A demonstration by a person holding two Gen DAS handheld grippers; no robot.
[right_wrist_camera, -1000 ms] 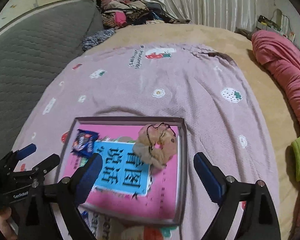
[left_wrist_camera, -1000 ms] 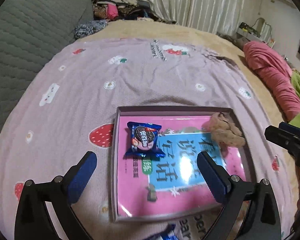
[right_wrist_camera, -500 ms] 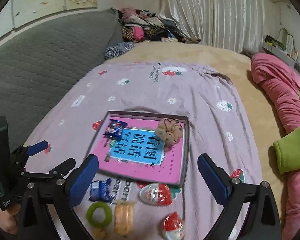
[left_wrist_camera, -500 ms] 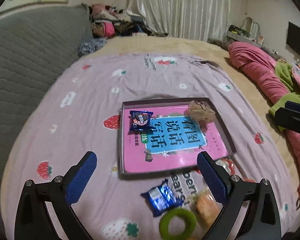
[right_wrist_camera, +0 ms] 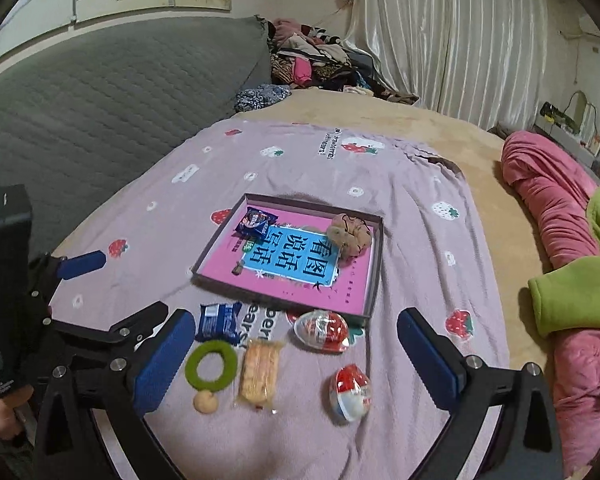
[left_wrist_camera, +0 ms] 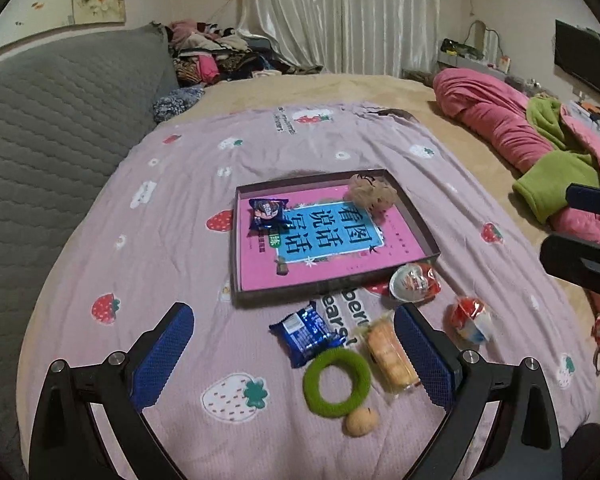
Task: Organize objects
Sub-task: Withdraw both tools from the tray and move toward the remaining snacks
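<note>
While both claws are held wide apart with nothing between their pads, they hang above the near end of the pink bedspread. Between the fingers of the left claw a blue snack packet, a green ring, a small round biscuit and a wrapped cracker pack are seen, so this claw is judged to be the nearer one for them. Below the right claw two red and white plastic eggs are found, one close to the claw and one just beside the near edge of the tray. Further out, beyond all loose items, the tray lies with its long side running across the view; a pink book, a second blue packet and a brown hair tie are already inside it. The cracker pack lies with its long axis pointing toward the tray, so a grip across its narrow width is probably called for.
</note>
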